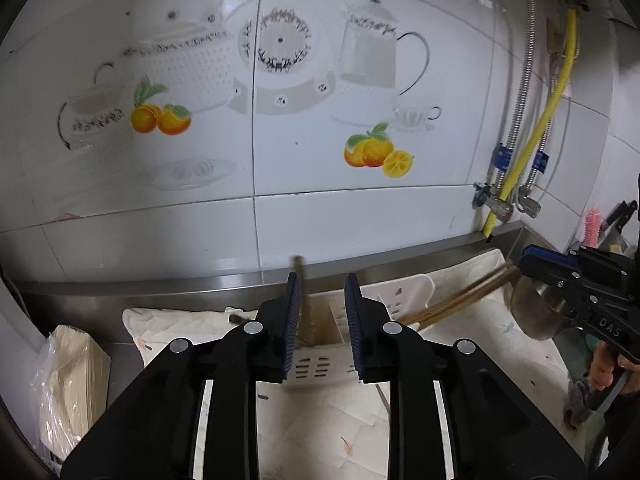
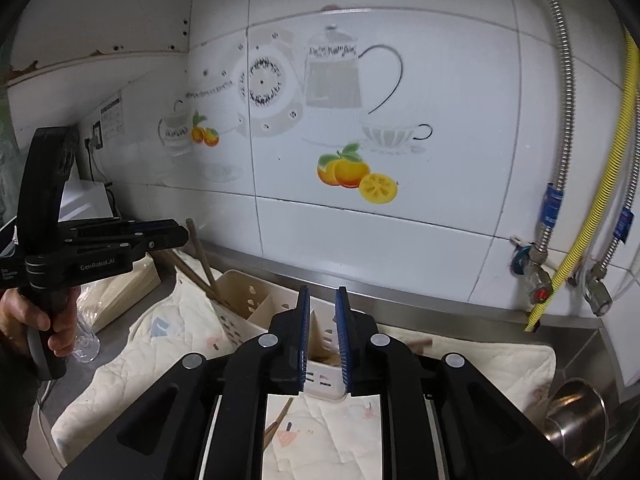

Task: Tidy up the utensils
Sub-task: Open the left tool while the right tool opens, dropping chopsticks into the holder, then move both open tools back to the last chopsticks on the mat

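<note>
Left wrist view: left gripper (image 1: 322,284) hangs above the white slotted utensil caddy (image 1: 316,364), jaws apart with nothing between them; a brown chopstick (image 1: 299,276) stands just behind the left jaw, blurred, so I can't tell if it touches. Right gripper (image 2: 323,300) is over the same caddy (image 2: 324,372), jaws parted by a narrower gap, also empty as far as I can see. More chopsticks (image 2: 200,264) lean out of the far compartment toward the wall. Strays: one chopstick (image 2: 278,420) lies on the patterned cloth (image 2: 172,340) just in front of the caddy, and another piece (image 2: 420,346) lies on the cloth to the right, blurred. My read: the step is collecting loose sticks into the caddy. To do it well, come down on a stray near its middle, jaws across the shaft, press lightly into the cloth so it doesn't roll, lift level, then tip it upright over a compartment before letting go. Keep the grippers from crowding each other above the caddy. Steel pot (image 2: 576,420) sits at the bench edge on the right; stay clear of it.
</note>
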The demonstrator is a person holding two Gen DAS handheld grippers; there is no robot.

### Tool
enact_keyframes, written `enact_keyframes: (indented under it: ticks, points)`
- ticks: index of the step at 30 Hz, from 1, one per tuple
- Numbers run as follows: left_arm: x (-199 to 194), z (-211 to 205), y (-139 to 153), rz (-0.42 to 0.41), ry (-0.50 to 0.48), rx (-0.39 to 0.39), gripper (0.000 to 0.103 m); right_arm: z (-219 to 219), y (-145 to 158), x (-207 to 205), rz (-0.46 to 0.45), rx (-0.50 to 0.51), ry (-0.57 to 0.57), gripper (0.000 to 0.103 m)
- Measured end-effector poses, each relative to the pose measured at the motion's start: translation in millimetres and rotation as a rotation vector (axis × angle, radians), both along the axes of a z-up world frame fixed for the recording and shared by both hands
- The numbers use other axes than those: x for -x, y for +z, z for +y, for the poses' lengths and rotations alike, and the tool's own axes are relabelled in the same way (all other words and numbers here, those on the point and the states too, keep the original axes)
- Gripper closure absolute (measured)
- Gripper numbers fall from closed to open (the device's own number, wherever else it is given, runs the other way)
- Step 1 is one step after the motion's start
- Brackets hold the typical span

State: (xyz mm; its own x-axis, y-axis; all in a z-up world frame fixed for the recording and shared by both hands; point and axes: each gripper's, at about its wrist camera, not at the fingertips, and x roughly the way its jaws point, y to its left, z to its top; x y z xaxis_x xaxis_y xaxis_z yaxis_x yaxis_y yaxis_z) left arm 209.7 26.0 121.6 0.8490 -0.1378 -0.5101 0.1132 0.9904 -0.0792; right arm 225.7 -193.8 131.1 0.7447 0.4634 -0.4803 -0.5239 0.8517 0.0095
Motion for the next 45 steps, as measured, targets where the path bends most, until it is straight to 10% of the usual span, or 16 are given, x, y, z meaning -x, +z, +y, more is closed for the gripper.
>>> enact_keyframes:
  ticks: [26, 45]
  points:
    - [116, 10, -92, 0.059, 0.110, 0.041, 0.018, 27, -178, 118, 0.275, 0.028, 0.021, 0.089]
    - [152, 24, -128, 0.090, 0.180, 0.045, 0.010, 37, -222, 132, 0.403, -0.024, -0.077, 0.090]
